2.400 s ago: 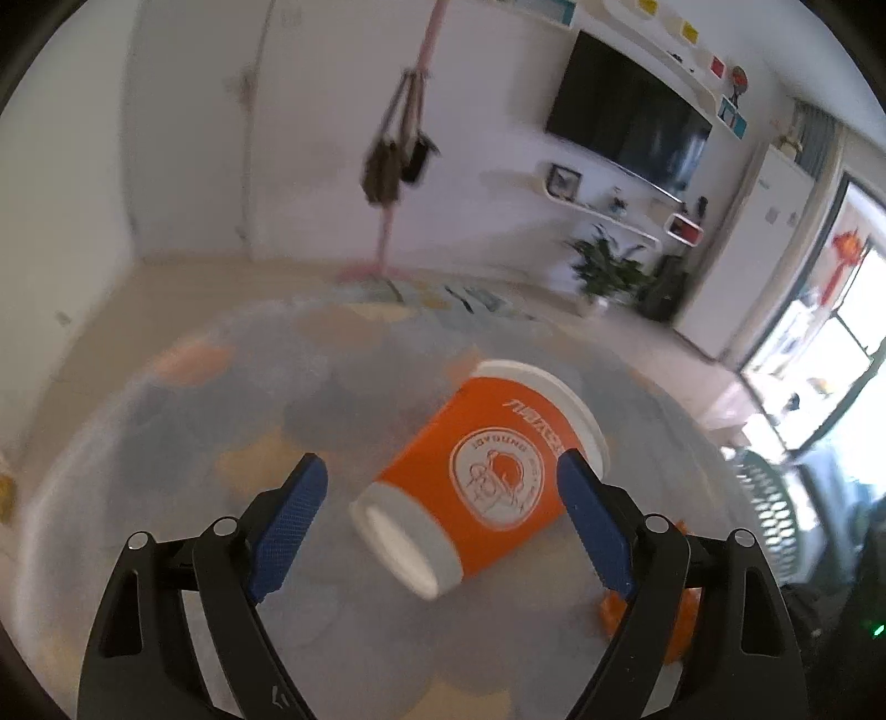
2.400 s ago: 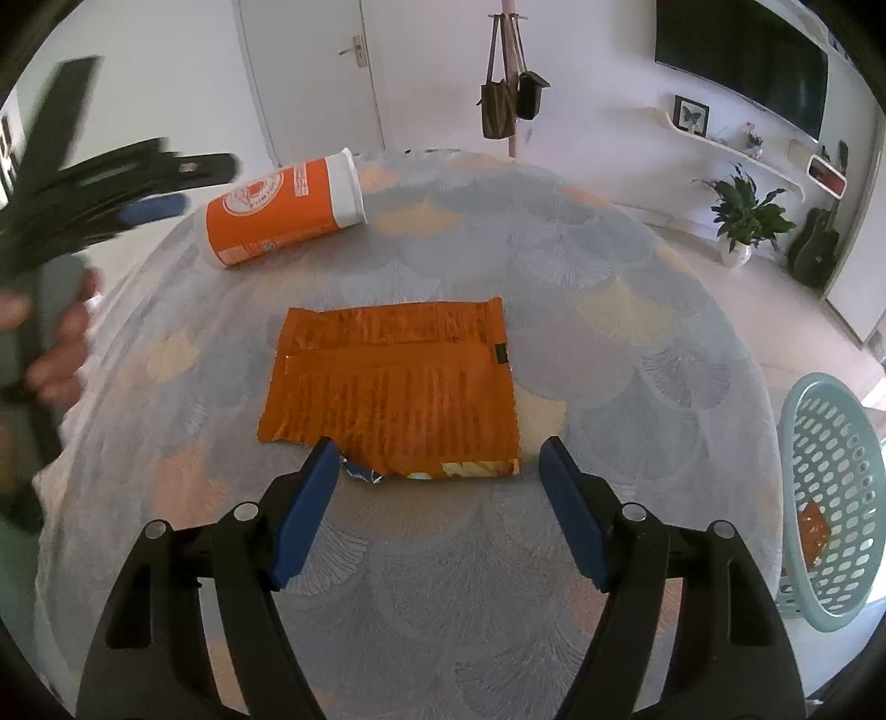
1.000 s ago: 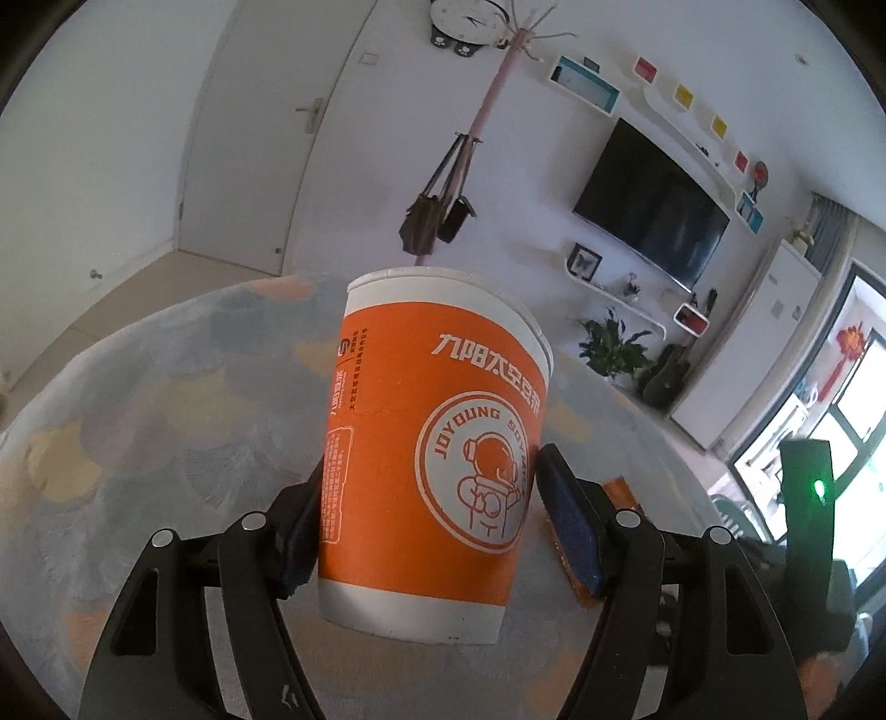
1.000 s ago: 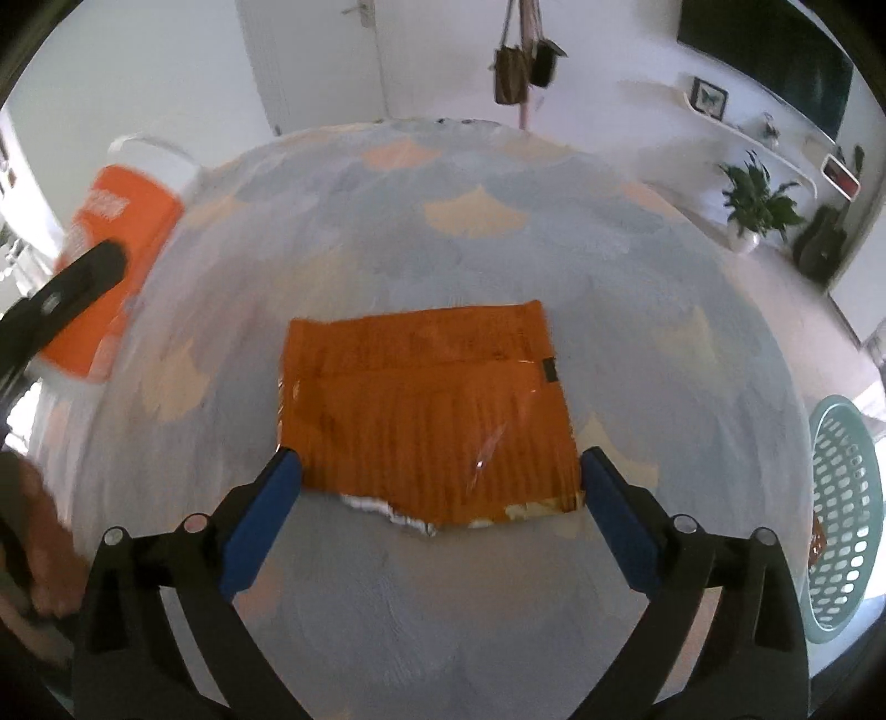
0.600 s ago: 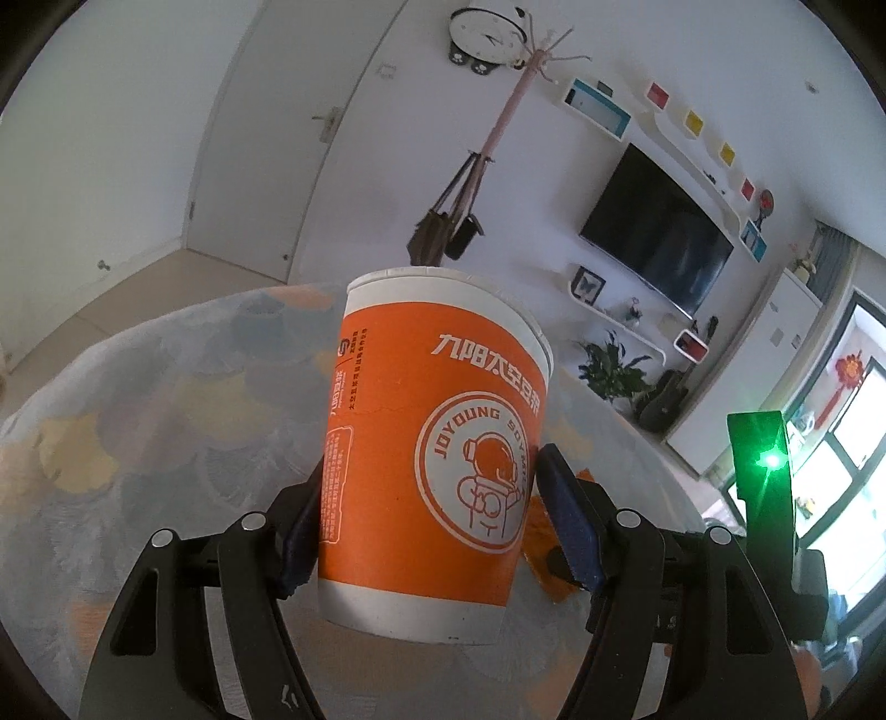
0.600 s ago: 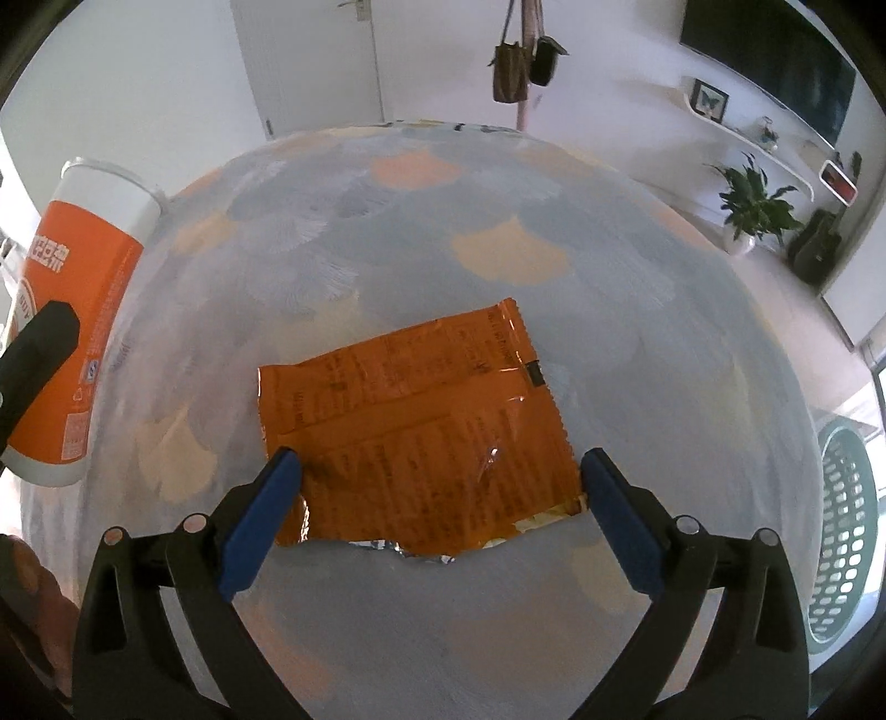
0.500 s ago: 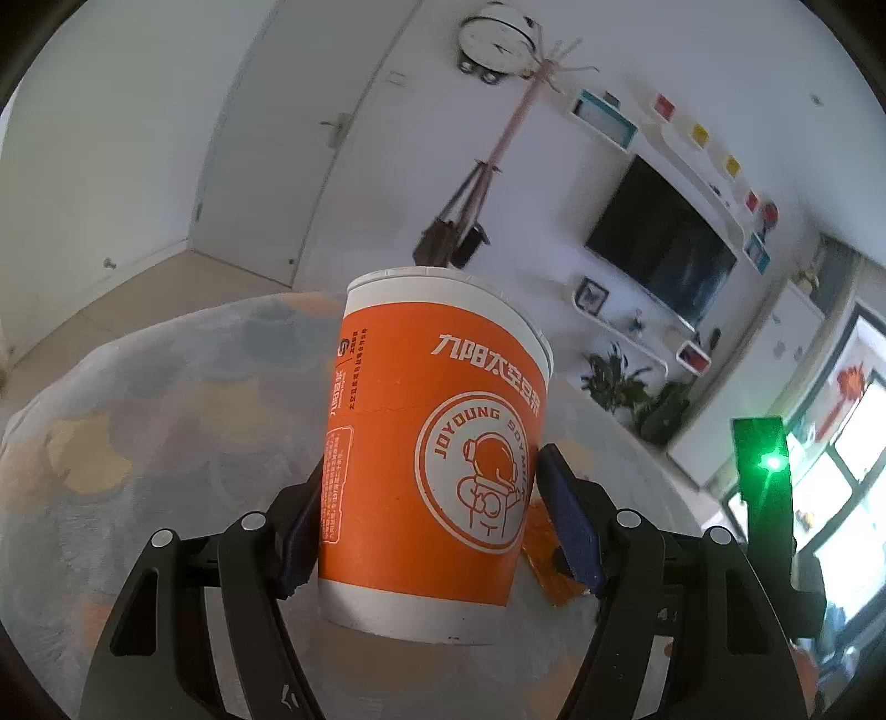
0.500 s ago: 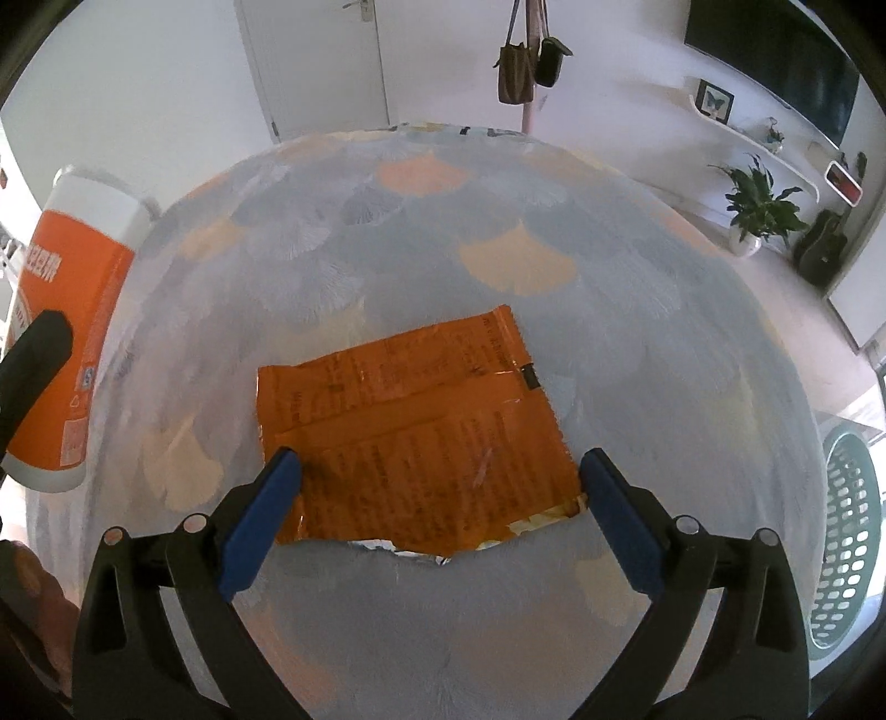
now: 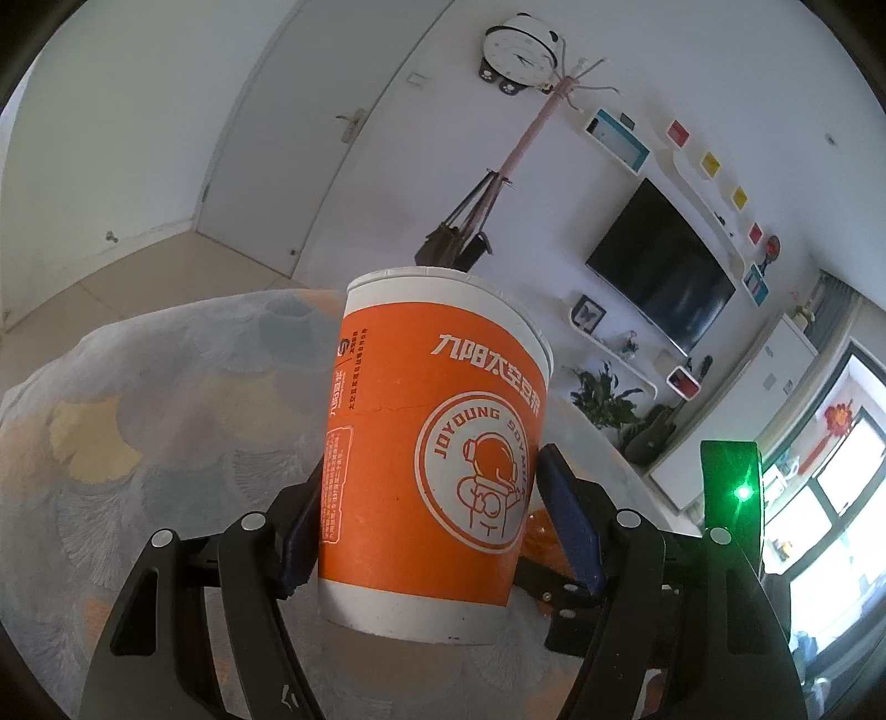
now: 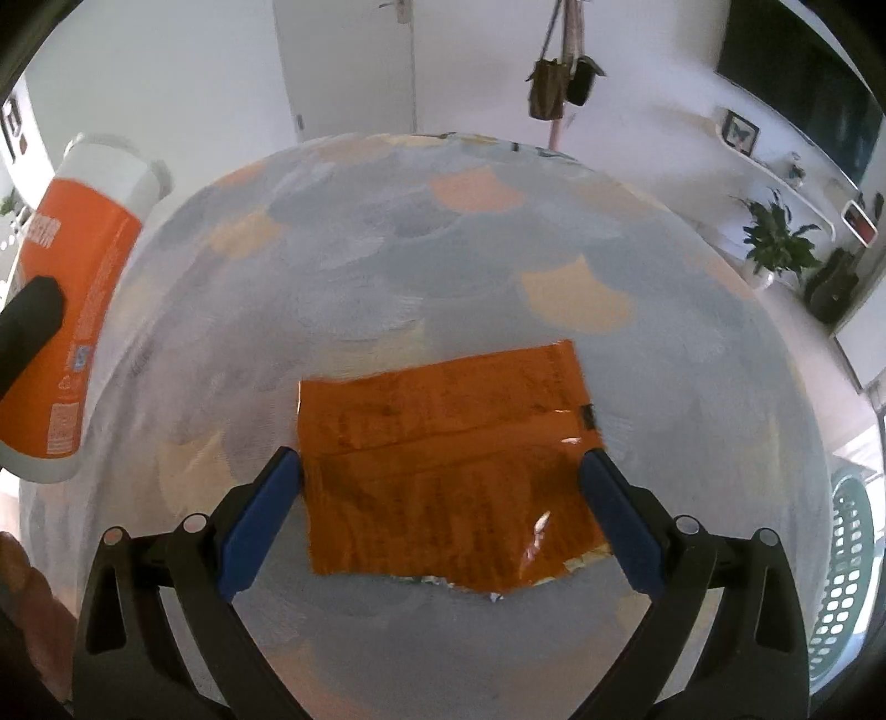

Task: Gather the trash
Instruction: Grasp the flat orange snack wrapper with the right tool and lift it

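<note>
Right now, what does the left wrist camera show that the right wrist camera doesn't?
Left only: the left gripper with jaws clamped on the cup's sides, a clock, and the cup's astronaut logo. Right only: the right gripper with jaws open either side of the wrapper, and a basket. Both: the cup, the rug, the TV.

Cup [image 9: 432, 476]: orange with white rim, base and astronaut logo. Wrapper [image 10: 448, 465]: orange, silver torn edge. Counter [image 10: 387, 266] cloth: grey-blue scallops, peach and yellow patches. Basket [image 10: 847, 576]: mint green.
</note>
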